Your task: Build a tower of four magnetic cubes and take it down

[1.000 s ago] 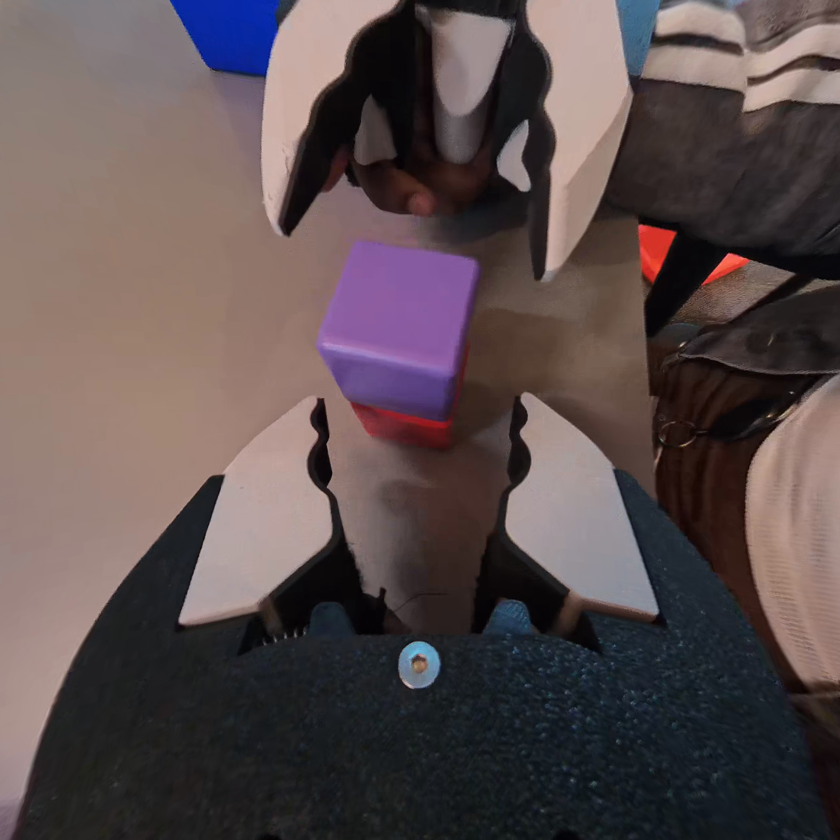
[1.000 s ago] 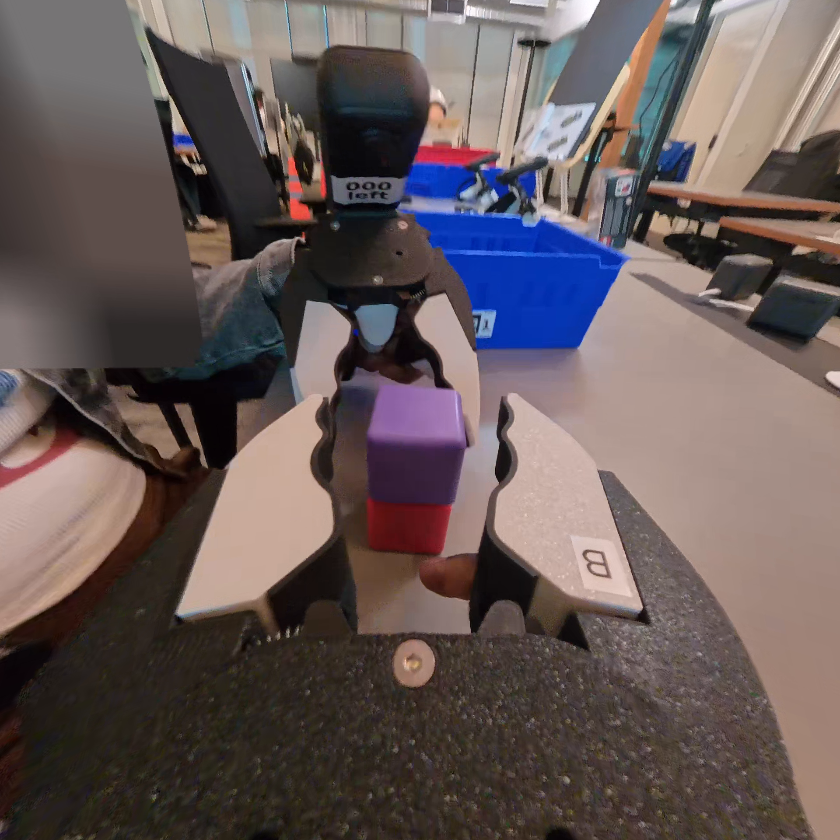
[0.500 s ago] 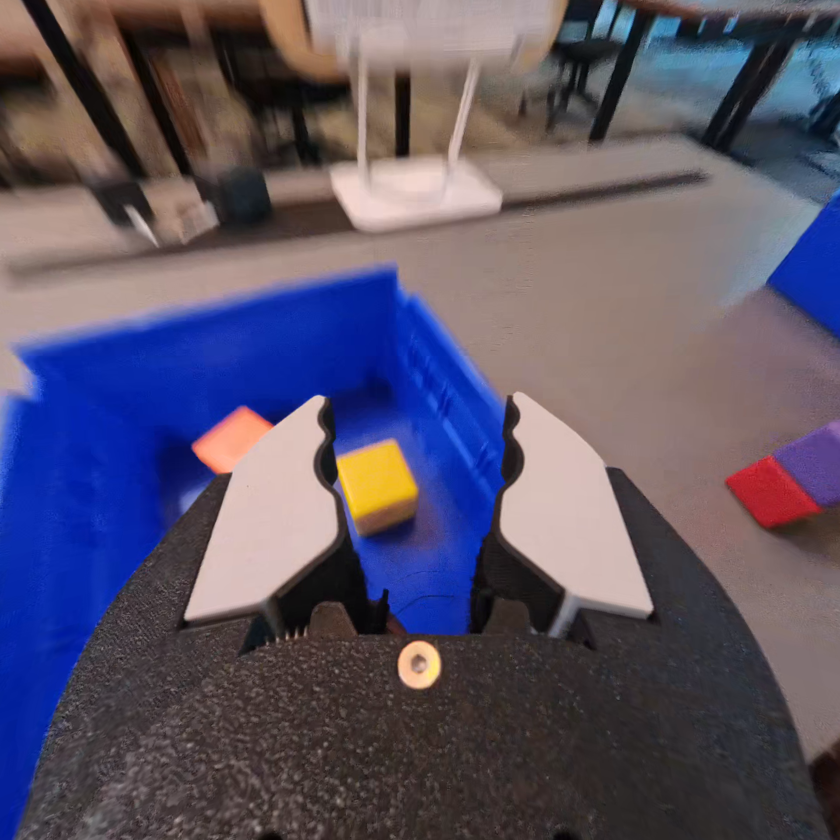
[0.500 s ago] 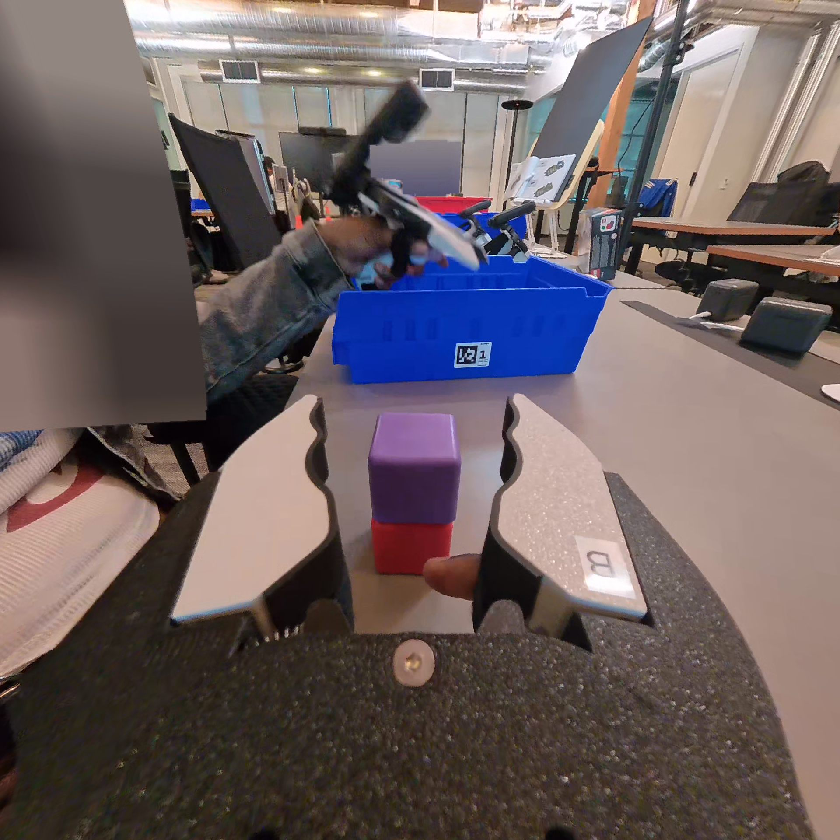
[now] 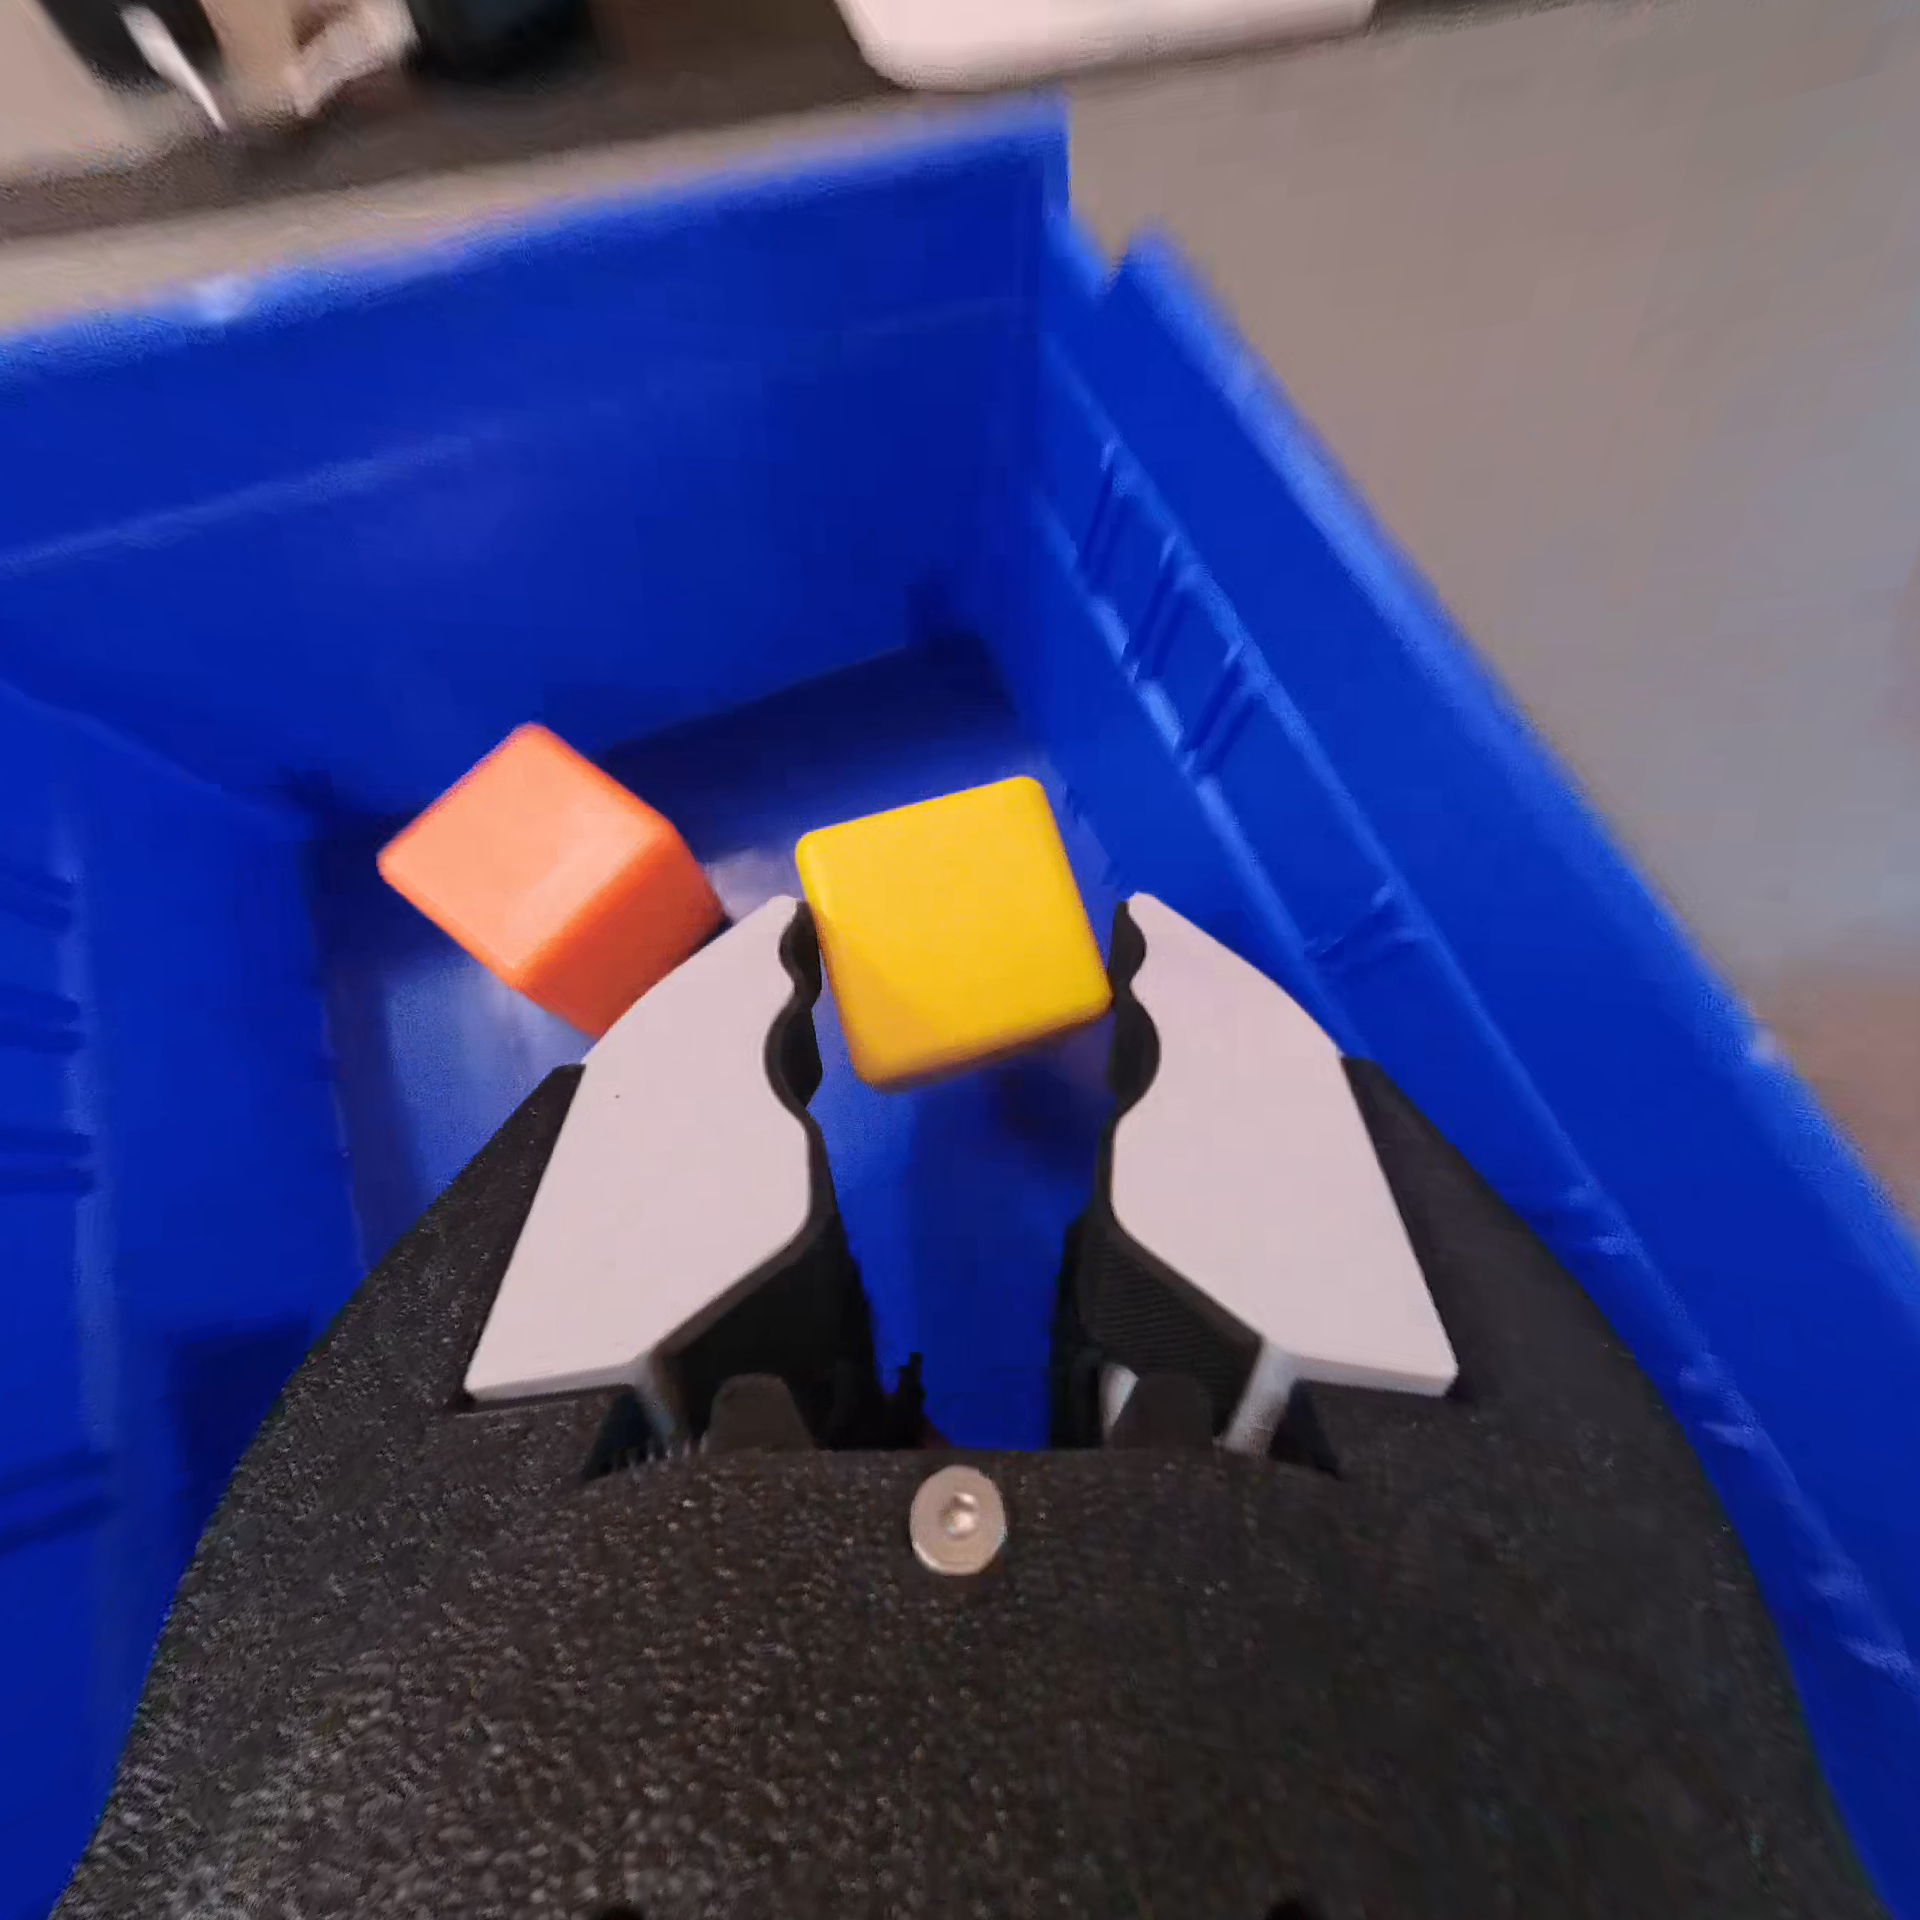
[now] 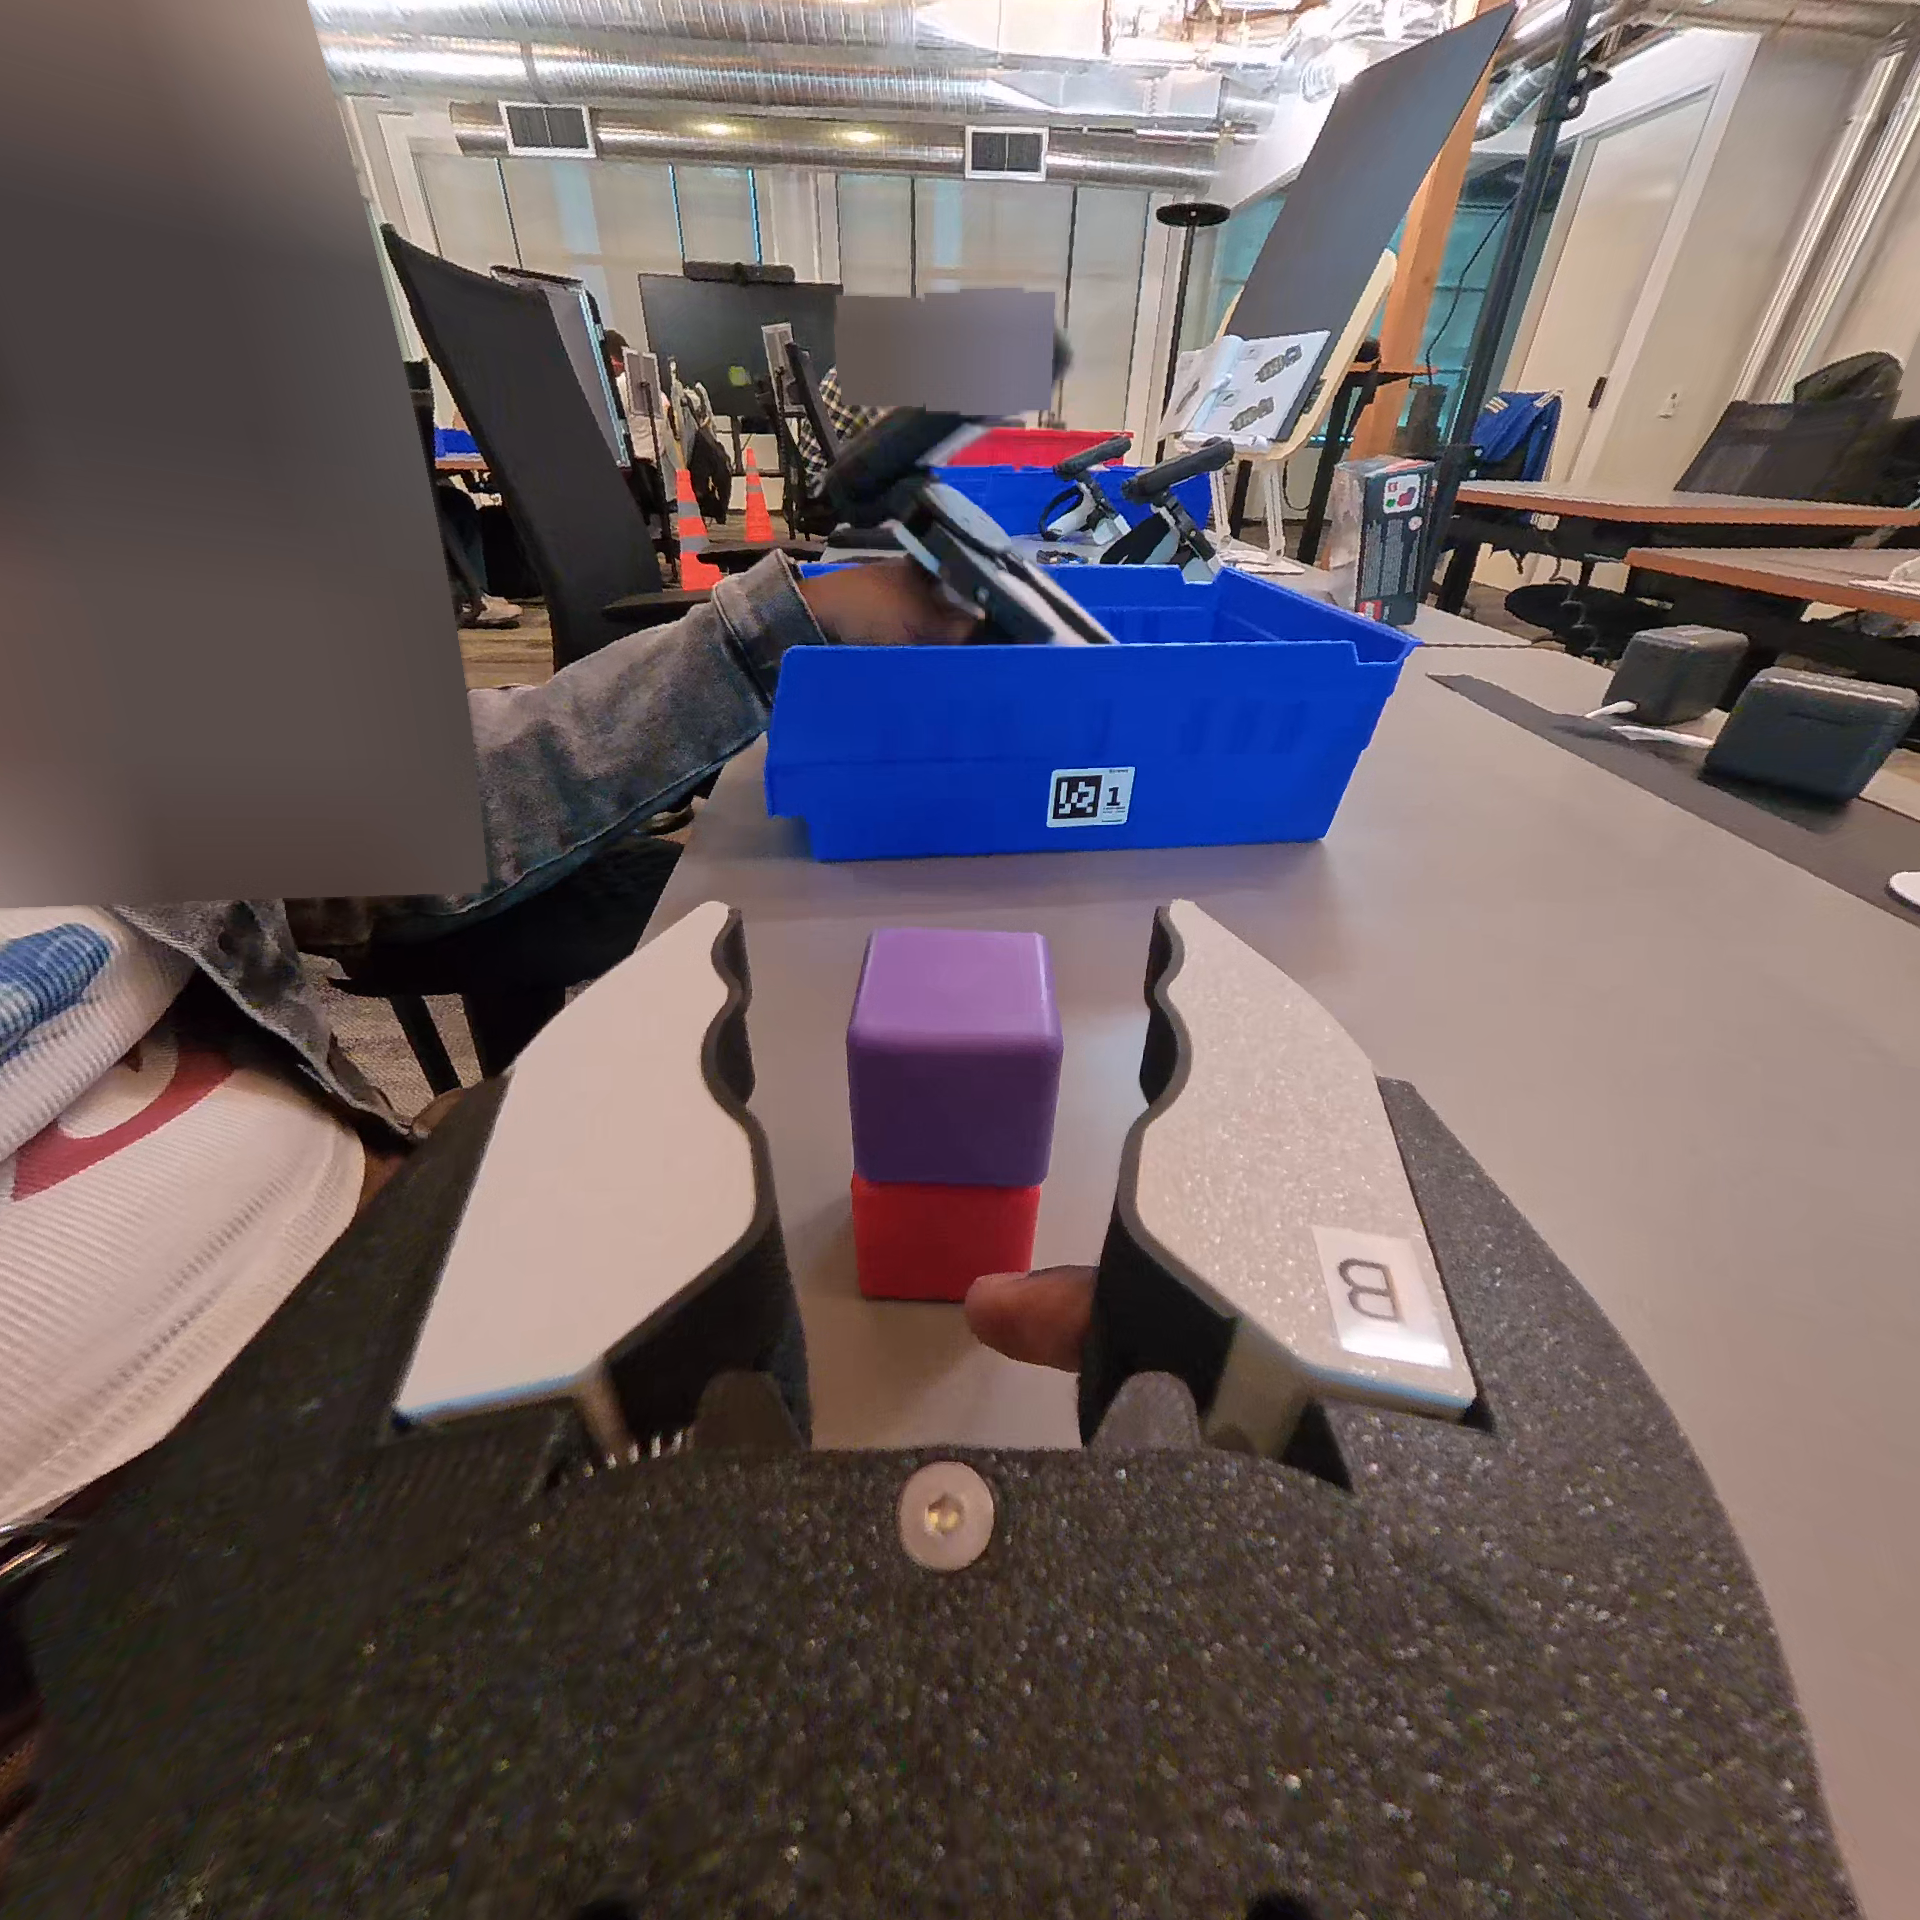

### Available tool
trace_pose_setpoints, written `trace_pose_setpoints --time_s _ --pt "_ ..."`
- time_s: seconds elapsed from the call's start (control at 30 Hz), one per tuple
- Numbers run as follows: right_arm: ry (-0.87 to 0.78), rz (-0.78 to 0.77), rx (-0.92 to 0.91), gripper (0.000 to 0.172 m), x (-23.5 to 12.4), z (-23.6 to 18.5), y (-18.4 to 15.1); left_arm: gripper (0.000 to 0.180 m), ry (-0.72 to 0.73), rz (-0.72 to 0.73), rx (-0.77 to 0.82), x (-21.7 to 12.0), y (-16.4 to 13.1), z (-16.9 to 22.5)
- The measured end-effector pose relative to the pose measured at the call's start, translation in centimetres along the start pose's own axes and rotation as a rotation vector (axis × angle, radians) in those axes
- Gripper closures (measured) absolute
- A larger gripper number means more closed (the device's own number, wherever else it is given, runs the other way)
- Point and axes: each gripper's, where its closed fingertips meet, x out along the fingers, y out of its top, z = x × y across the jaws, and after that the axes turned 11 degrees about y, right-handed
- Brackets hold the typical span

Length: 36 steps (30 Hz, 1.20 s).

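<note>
In the left wrist view my left gripper [image 5: 958, 904] reaches down into the blue bin [image 5: 1299, 790]. A yellow cube [image 5: 951, 925] lies askew on the bin floor between its fingertips. The pads stand close at its sides without a plain squeeze. An orange cube [image 5: 540, 862] lies just to the left. In the right wrist view my right gripper [image 6: 951, 925] is open and low on the table. A purple cube [image 6: 951, 1060] stacked on a red cube [image 6: 935, 1236] stands between its fingers, with clear gaps on both sides. The left gripper [image 6: 987, 582] also shows there, tilted into the bin [image 6: 1039, 748].
The bin stands on the grey table [image 6: 1507, 1039] beyond the stack. A person's sleeve [image 6: 623, 727] reaches from the left to the bin. A fingertip [image 6: 1029, 1314] shows beside the red cube. Dark boxes [image 6: 1808, 727] lie at the far right. About 30 cm separates my left fingertips from my right.
My left gripper swung away from the purple-and-red stack to the bin and went down around the yellow cube, its jaws narrowing. My right gripper stayed open around the stack.
</note>
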Motion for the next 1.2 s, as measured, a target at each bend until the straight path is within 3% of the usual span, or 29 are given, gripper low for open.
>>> trace_pose_setpoints --time_s 0.03,0.1,0.2,0.33,0.53,0.7,0.93,1.0,1.2 --pt "-0.003 0.004 -0.002 0.098 0.0 0.0 0.1 0.127 -0.035 0.095 -0.054 -0.9 1.5 0.0" --pt "-0.016 0.012 -0.015 0.098 -0.1 0.2 0.3 0.127 -0.164 0.335 -0.201 -4.0 5.2 0.3" --pt "-0.059 0.028 -0.058 0.100 -0.4 0.6 0.8 0.127 -0.514 0.664 -0.445 -11.6 10.2 1.9" --pt "-0.158 0.058 -0.161 0.101 -1.1 1.4 1.8 0.127 -0.786 0.816 -0.537 -17.6 13.0 6.6" --pt "-0.276 0.204 -0.347 0.107 -1.9 0.8 5.8 0.128 -1.145 0.645 -0.528 -20.0 12.8 18.1" --pt "-0.254 0.192 -0.488 0.105 0.4 -2.2 8.5 0.128 -1.252 0.455 -0.481 -18.1 10.5 24.8" --pt "-0.309 0.126 -0.557 0.112 1.8 -2.3 8.3 0.127 -1.289 0.380 -0.440 -17.5 9.1 27.7" --pt "-0.341 0.132 -0.572 0.125 1.5 -2.0 8.4 0.127 -1.300 0.361 -0.433 -17.4 8.8 28.1" --pt "-0.309 0.144 -0.546 0.125 1.0 -2.2 8.4 0.126 -1.350 0.319 -0.365 -17.4 8.1 28.6"
